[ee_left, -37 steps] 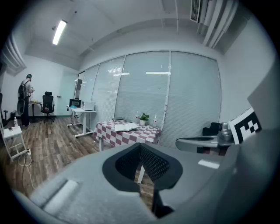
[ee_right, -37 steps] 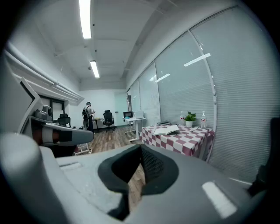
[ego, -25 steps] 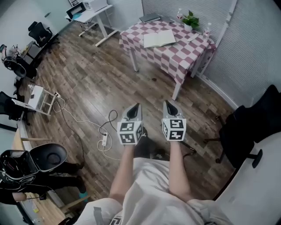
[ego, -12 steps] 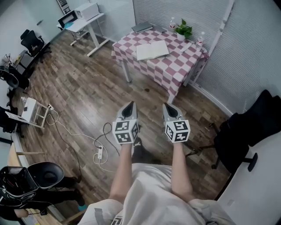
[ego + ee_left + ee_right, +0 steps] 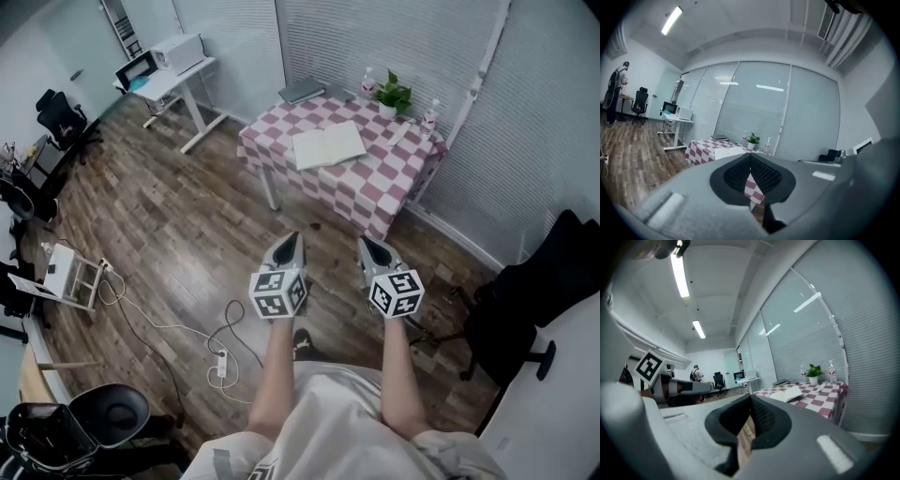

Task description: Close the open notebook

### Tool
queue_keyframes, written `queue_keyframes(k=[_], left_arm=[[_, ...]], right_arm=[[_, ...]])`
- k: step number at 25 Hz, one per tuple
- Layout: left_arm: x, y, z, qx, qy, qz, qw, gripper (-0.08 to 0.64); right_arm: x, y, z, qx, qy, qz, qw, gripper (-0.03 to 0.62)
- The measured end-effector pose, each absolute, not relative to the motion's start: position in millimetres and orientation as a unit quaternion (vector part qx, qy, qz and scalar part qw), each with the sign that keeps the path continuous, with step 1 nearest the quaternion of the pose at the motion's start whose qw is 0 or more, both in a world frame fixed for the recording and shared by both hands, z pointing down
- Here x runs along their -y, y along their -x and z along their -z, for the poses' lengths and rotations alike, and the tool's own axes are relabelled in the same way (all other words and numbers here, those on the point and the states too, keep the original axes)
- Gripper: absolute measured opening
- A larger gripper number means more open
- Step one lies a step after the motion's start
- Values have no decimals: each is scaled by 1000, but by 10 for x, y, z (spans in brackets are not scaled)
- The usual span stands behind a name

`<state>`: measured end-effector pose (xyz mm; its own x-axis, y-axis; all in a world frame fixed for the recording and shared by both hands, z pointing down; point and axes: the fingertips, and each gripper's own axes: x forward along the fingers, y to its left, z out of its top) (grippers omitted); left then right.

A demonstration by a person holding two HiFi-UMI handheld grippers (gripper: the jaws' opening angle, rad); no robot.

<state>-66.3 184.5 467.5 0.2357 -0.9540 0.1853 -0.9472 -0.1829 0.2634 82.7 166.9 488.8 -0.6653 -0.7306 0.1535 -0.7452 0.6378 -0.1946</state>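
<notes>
Head view shows me both grippers carried level out front, the left gripper (image 5: 287, 246) and right gripper (image 5: 371, 248) each with jaws pressed together on nothing. I judge that is because the open notebook (image 5: 327, 145) lies well apart, flat on the checked table (image 5: 375, 197) ahead. Bare wood floor (image 5: 187, 216) gives me room to approach; I'd mind the table's near edge and the black chair (image 5: 534, 281) at right.
</notes>
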Motion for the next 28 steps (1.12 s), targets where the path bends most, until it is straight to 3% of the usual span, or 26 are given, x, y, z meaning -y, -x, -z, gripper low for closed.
queue_keyframes(k=[11,22,28], left_arm=[[-1251,1133,-4808,563,-811,19,156,8],[-1008,1465,-5184,543,-817,-4,193,8],[-659,1497,-5289,543,-816,-7,196,8]], right_arm=[[-1042,-424,-4967,877,-453,-158,1,2],[-797,-226,-5125,864,-457,-204,-48,2],[-451,-185,-5221,865,-464,-189,-31,1]])
